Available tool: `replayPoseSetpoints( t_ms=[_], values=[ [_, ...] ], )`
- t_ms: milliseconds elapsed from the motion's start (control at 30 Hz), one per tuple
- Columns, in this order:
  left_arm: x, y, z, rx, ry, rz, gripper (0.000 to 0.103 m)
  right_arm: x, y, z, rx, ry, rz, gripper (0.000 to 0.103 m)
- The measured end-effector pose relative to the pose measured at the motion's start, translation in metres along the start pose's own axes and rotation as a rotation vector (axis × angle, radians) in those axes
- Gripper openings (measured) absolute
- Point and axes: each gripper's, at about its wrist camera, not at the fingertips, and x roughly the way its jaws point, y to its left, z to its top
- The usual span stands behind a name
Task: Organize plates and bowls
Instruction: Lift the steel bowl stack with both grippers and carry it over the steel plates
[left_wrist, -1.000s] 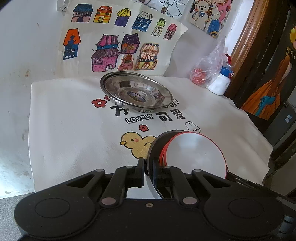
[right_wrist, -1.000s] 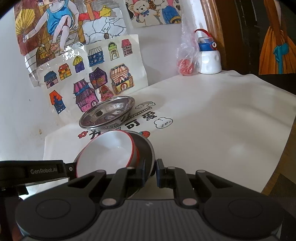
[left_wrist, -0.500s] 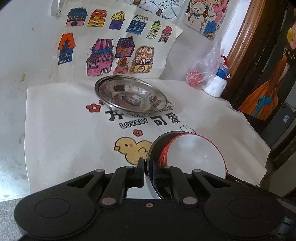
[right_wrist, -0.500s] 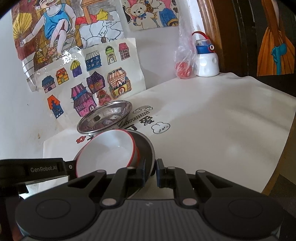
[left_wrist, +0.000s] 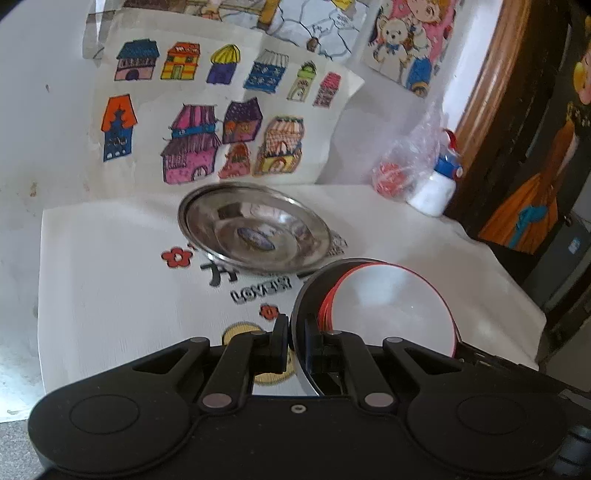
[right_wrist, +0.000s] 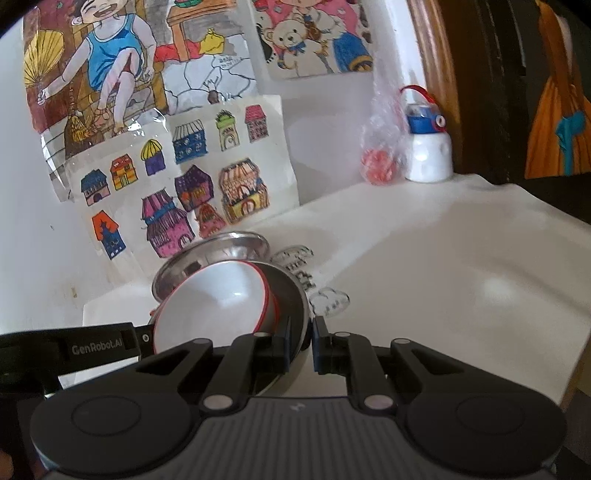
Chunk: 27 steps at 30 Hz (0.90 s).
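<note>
Both our tools grip one dark plate (left_wrist: 308, 291) carrying the white bowl (left_wrist: 391, 310): left tool (left_wrist: 295, 345) and right tool (right_wrist: 300, 345) clamp opposite rims; the steel plate (left_wrist: 255, 230) lies at 11 o'clock, ahead on the surface (left_wrist: 110, 280)

Bowl (left_wrist: 391, 306) in pan (left_wrist: 306, 295), before steel plate (left_wrist: 255, 230)

Home w/ kids: crayon house drawings (left_wrist: 207, 122) on wall, cartoon cloth (left_wrist: 110, 280) over counter, kid's water bottle (right_wrist: 428, 147).
</note>
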Motion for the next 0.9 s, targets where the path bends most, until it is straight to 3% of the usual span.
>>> replayPoseSetpoints(
  t_ms=[467,900],
  values=[
    [0.023,0.016,0.049,-0.067,-0.052,0.035,0.006,0.054,0.016,0.051,-0.043,-0.025,0.079,0.014],
    [0.057,0.045,0.081,-0.106,-0.079,0.136,0.006,0.117,0.041,0.071,-0.094,0.014,0.129,0.014]
  ],
)
